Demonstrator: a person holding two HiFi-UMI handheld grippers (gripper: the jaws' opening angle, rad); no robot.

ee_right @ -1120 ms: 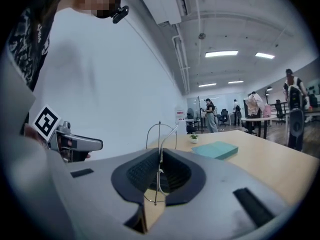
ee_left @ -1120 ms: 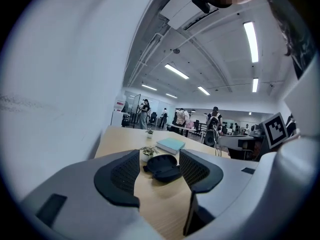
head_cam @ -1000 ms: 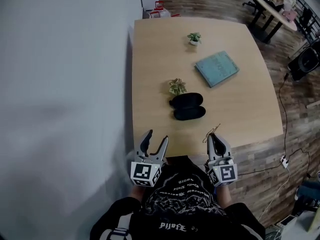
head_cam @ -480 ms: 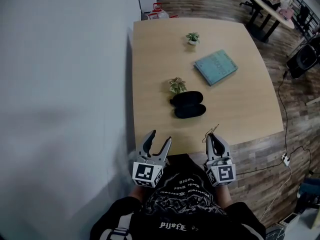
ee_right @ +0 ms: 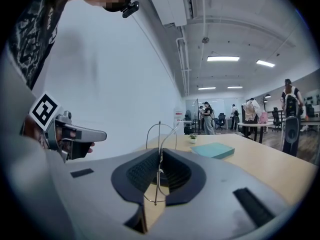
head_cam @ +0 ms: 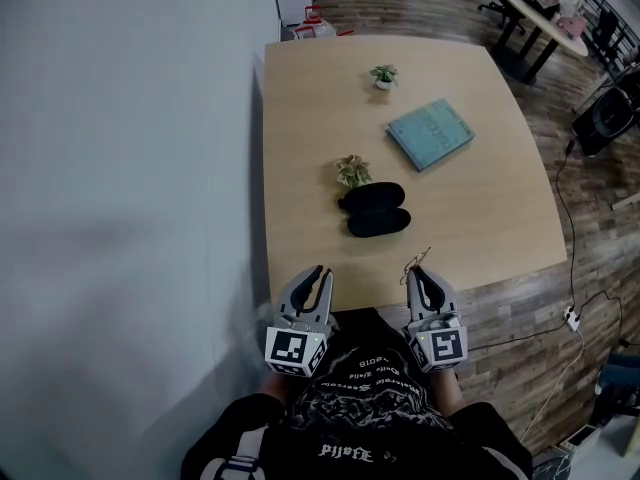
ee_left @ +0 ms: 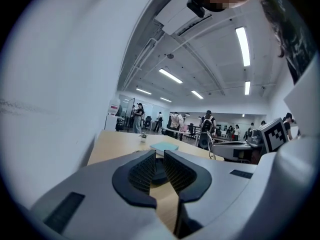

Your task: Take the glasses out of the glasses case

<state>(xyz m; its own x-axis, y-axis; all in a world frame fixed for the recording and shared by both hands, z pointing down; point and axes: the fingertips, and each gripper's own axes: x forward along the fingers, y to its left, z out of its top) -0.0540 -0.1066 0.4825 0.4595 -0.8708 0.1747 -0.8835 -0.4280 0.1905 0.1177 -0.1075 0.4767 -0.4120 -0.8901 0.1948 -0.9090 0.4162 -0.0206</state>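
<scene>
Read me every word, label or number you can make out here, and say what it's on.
Nothing here reads clearly.
Shirt: ornate lettering, seen upside down, illegible.
Teal book: cover print too small to read.
Red-and-white sign: too small and blurred to read.

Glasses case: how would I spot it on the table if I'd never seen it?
Look at the wooden table beside the grey wall. Near its middle stands a little potted plant; the glasses case lies right next to it, toward the near edge. It is the only black thing there, open like two long ovals side by side.
</scene>
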